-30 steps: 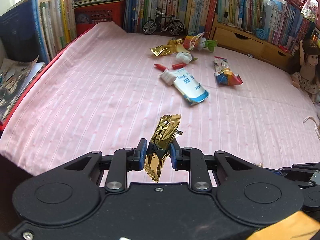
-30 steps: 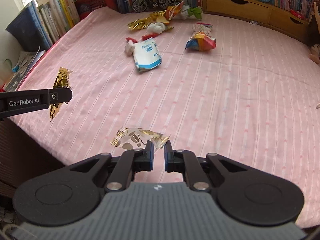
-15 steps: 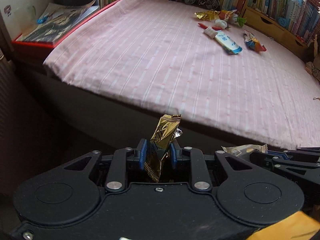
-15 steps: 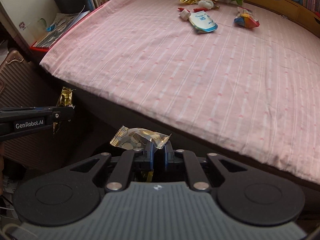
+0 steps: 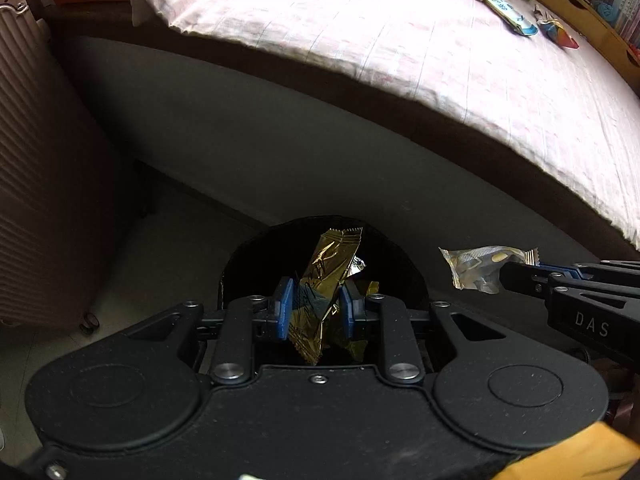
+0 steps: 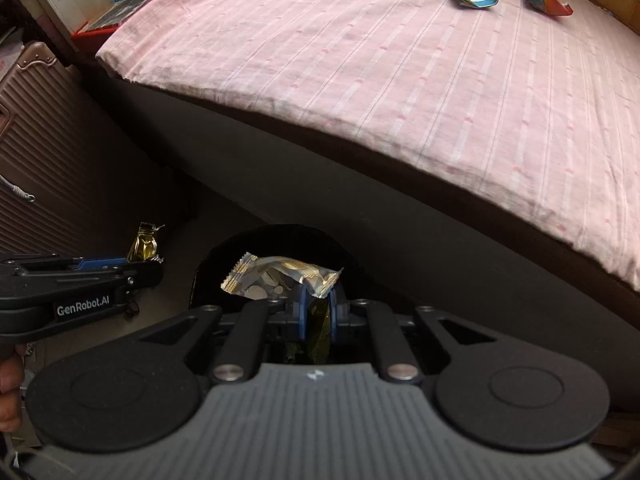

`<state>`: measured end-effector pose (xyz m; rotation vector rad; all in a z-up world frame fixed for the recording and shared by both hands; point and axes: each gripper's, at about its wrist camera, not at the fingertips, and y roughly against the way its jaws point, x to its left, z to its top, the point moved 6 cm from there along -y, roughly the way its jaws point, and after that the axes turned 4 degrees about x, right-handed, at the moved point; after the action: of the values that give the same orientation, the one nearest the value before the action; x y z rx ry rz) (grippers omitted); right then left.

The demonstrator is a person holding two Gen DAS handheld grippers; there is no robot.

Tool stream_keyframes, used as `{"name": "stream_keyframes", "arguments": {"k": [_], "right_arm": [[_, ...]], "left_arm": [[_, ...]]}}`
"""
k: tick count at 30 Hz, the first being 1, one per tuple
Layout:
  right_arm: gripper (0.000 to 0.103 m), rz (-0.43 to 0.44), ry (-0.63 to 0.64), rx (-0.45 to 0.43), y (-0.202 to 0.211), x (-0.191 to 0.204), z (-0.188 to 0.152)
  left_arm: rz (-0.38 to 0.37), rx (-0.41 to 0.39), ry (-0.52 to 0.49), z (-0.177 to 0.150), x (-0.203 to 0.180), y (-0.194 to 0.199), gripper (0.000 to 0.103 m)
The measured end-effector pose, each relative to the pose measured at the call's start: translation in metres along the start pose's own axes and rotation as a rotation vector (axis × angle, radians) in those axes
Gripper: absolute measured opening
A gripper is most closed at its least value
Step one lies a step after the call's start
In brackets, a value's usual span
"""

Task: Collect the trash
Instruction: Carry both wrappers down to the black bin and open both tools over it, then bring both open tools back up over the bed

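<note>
In the left wrist view the left gripper (image 5: 316,307) is clamped on a gold wrapper (image 5: 326,280), which stands upright between the blue pads (image 5: 285,306) with its top edge pointing to twelve o'clock; right behind and below it gapes the dark mouth of a black bin (image 5: 256,254) on the floor, at the foot of the bed (image 5: 400,40). At three o'clock the right gripper (image 5: 505,276) pokes in, pinching a clear wrapper (image 5: 478,267) by one end. Far off at one o'clock more litter lies on the pink sheet, among it a blue and white packet (image 5: 510,16) and a coloured packet (image 5: 558,34). A ribbed suitcase (image 5: 44,200) stands at nine o'clock. In the right wrist view the right gripper (image 6: 318,306) is closed on the corner of the clear wrapper (image 6: 276,276), which trails toward ten o'clock over the bin opening (image 6: 224,256); a gold scrap shows low between the pads, seemingly already inside the bin. At nine o'clock the left gripper (image 6: 148,266) holds its gold wrapper (image 6: 145,245) just beside the bin. The step in hand looks like the drop: both pieces are carried to the bin and neither is released. The next move calls for each gripper to sit squarely above the opening, then part its pads so the light foil falls in instead of drifting to the floor; after that the litter at the bed's far side remains
</note>
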<state>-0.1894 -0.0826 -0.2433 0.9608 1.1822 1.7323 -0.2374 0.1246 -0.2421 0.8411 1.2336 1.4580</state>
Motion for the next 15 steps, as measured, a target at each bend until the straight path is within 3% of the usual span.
{"name": "stream_keyframes", "arguments": {"k": [4, 5, 15], "right_arm": [[0.031, -0.004, 0.010, 0.004, -0.004, 0.007, 0.003], [0.040, -0.005, 0.016, 0.002, -0.004, 0.009, 0.004], [0.051, -0.018, 0.037, 0.006, -0.006, 0.016, 0.007]], "left_arm": [[-0.009, 0.011, 0.000, -0.001, 0.002, -0.004, 0.030], [-0.008, 0.009, 0.002, -0.001, 0.003, -0.004, 0.036], [-0.014, 0.007, 0.000, 0.004, 0.002, -0.004, 0.053]]}}
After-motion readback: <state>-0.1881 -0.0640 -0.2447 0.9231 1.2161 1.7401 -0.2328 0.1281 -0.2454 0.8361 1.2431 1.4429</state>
